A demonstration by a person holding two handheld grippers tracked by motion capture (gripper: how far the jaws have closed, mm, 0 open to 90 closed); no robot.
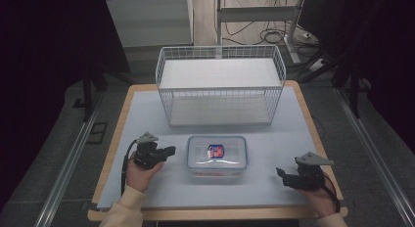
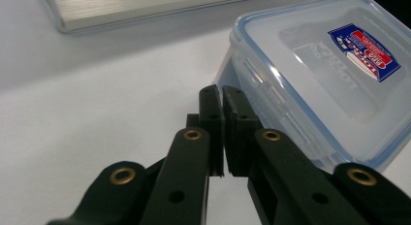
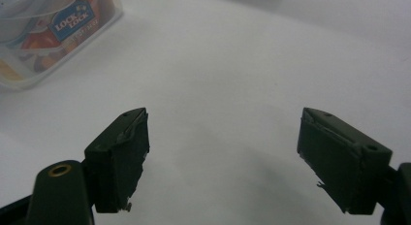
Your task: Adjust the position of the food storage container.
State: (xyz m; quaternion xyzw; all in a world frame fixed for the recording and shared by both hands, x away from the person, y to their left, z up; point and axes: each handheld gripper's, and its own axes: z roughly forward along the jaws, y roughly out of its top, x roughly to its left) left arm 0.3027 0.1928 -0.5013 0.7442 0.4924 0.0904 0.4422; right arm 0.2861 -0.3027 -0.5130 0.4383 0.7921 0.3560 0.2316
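Clear plastic container (image 2: 315, 79) sits just beside the nearly closed, empty left gripper (image 2: 223, 96); high view adds the right gripper (image 1: 280, 173), wide open, well apart.

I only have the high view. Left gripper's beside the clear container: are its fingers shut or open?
Observer: Shut. In the left gripper view the left gripper has its fingers almost together, nothing between them, tips just short of the container side wall.
Operator: Lid latched on that side?
Observer: The flap facing the fingers lies folded down against the wall; whether it is clicked I cannot tell.
Operator: And the right one?
Observer: The right gripper stands wide open over bare table, with the container off to its upper left.
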